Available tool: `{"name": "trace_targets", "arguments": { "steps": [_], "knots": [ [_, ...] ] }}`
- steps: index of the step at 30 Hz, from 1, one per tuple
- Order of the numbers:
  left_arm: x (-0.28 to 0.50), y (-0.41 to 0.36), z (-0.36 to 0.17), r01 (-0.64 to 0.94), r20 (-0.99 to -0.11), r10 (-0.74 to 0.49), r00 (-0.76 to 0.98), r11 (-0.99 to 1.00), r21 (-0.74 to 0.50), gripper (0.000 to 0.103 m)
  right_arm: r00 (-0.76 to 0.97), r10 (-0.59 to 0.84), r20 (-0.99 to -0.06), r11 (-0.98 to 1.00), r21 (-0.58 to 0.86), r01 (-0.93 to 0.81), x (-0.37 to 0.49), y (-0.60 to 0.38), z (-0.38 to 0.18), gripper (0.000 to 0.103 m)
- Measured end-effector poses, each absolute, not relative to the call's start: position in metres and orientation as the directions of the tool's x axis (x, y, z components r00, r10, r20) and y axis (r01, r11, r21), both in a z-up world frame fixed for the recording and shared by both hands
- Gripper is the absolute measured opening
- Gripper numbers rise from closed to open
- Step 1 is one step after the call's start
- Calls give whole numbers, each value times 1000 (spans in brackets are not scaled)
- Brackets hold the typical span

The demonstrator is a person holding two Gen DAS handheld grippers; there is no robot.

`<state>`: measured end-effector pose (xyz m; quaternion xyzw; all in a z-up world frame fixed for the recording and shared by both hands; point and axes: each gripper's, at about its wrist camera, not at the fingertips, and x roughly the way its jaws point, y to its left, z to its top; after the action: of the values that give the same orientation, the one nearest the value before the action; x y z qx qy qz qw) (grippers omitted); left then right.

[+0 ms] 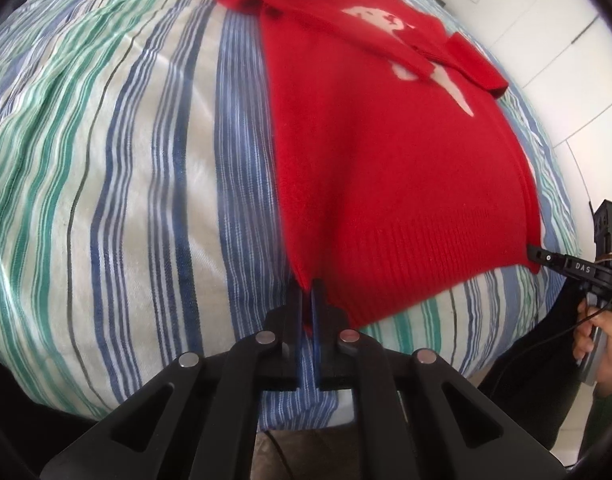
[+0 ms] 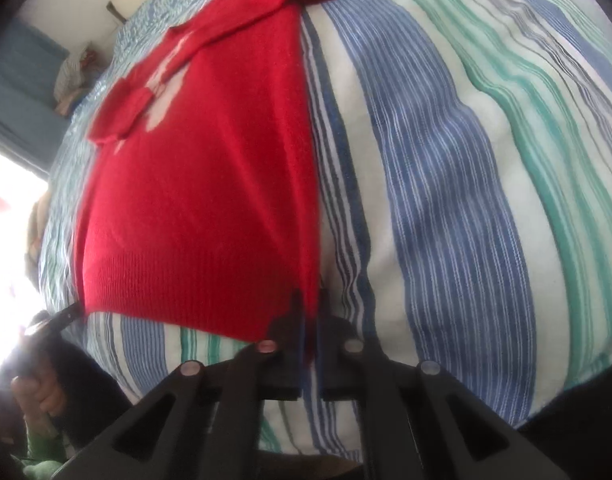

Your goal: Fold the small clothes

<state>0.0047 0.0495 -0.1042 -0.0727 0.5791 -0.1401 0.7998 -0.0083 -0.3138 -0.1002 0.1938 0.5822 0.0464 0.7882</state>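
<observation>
- Red knit sweater lies front-up on a striped bedsheet – blue, green and white bands. Both sleeves are folded in across the chest, over a pale motif.
- Left gripper: jaws pinched tight on the ribbed hem's corner, at the sweater's left edge as that cam sees it.
- Right gripper: jaws also clamped on the hem, at the opp. corner; red fabric shows between the pads.
- Hem stretched between the two grippers, near the bed's front edge.
- From left wrist cam, the right gripper shows at the far hem corner, w/ a hand on its handle.
- Pale wall panels behind the bed.
</observation>
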Motion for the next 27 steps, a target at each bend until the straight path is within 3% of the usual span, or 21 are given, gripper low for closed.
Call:
{"name": "trace_targets", "arguments": {
  "steps": [5, 7, 9, 11, 12, 15, 19, 21, 23, 27],
  "knots": [
    [2, 30, -101, 178, -913, -233, 334, 967, -182, 5, 346, 289, -892, 919, 360, 160, -14, -316, -98, 2],
    [-1, 27, -98, 180, -913, -217, 346, 970, -163, 9, 358, 286, -889, 920, 359, 157, -16, -315, -94, 7],
    [-2, 28, -94, 185, -909, -223, 351, 969, -167, 23, 353, 286, -891, 923, 355, 150, -18, -312, -91, 16],
    [-7, 34, -87, 176, -903, -241, 355, 966, -188, 63, 336, 279, -899, 930, 340, 138, -19, -307, -86, 29],
    [-9, 39, -83, 166, -901, -241, 360, 967, -192, 76, 324, 281, -903, 932, 337, 130, -21, -306, -83, 39],
    [-15, 59, -67, 129, -897, -209, 390, 977, -171, 77, 310, 228, -923, 959, 268, 95, -26, -308, -62, 47],
    [-9, 98, -39, 22, -855, -173, 489, 982, -186, 82, 450, -42, -892, 999, -47, 0, -11, -317, 7, 49],
    [0, 112, -31, -37, -823, -157, 546, 977, -211, 86, 565, -132, -815, 976, -205, -68, 10, -307, 43, 65],
    [10, 120, -29, -84, -795, -139, 591, 969, -233, 86, 661, -75, -747, 949, -257, -184, 38, -286, 64, 79],
    [23, 125, -40, -155, -772, -102, 628, 955, -253, 86, 669, 61, -741, 841, -323, -434, 112, -225, 42, 81]
  ]
}}
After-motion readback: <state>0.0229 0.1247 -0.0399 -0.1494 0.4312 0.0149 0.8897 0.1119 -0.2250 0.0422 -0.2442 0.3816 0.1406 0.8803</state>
